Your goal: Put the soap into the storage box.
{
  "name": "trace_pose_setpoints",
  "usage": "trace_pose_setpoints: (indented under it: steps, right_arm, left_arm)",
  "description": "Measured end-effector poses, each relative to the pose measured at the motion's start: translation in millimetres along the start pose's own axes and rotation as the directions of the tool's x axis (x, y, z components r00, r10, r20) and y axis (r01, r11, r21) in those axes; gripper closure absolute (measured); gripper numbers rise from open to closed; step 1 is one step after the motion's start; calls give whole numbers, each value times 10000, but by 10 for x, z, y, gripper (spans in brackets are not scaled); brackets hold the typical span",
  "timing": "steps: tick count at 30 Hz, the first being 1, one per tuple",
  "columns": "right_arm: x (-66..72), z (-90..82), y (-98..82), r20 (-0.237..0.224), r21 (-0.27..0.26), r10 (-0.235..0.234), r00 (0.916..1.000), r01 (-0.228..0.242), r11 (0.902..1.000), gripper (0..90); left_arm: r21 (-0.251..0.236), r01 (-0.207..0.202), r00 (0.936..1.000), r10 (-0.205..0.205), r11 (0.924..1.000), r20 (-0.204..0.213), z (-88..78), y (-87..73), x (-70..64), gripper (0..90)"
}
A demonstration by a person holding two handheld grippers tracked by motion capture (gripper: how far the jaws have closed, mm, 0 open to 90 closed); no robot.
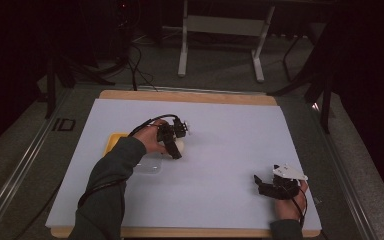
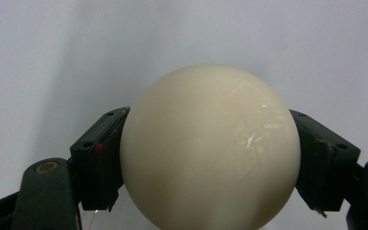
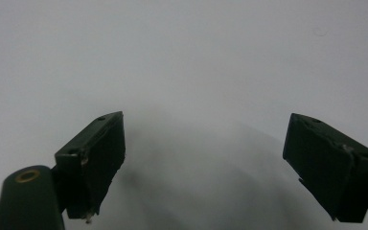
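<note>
A cream-white ball [image 2: 210,148] sits between my left gripper's two black jaws, which press on its sides. In the high view the left gripper [image 1: 176,148] is at the table's middle left, with the ball [image 1: 179,145] just showing beside it over the white sheet [image 1: 230,130]. My right gripper [image 1: 260,183] rests near the front right of the table. In the right gripper view its jaws [image 3: 206,163] stand wide apart with nothing but white sheet between them.
A yellow tray [image 1: 113,142] lies left of the left hand, partly hidden by the sleeve. A clear plastic piece [image 1: 148,169] lies just in front of it. The wooden table edge [image 1: 190,96] frames the sheet. Table legs and cables stand on the floor beyond.
</note>
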State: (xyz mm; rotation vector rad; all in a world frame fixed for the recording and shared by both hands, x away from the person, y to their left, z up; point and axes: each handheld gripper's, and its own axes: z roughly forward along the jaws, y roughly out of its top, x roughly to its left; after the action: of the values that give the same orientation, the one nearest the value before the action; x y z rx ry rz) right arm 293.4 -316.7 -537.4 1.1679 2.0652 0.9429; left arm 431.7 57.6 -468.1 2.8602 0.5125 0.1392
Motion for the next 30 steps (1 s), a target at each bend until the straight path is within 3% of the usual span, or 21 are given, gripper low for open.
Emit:
trace_pose_setpoints:
  steps: [12,30]
  right_arm:
    - [2,-1,0,1,-5,-6,10000,6,10000,145]
    - [2,-1,0,5,-2,-9,10000,9,10000,145]
  left_arm:
    - [-243,-47,9998,42,9997,-213,-193,-84,-14,233]
    - [-391,-64,9991,47,9992,-423,-326,-210,-39,233]
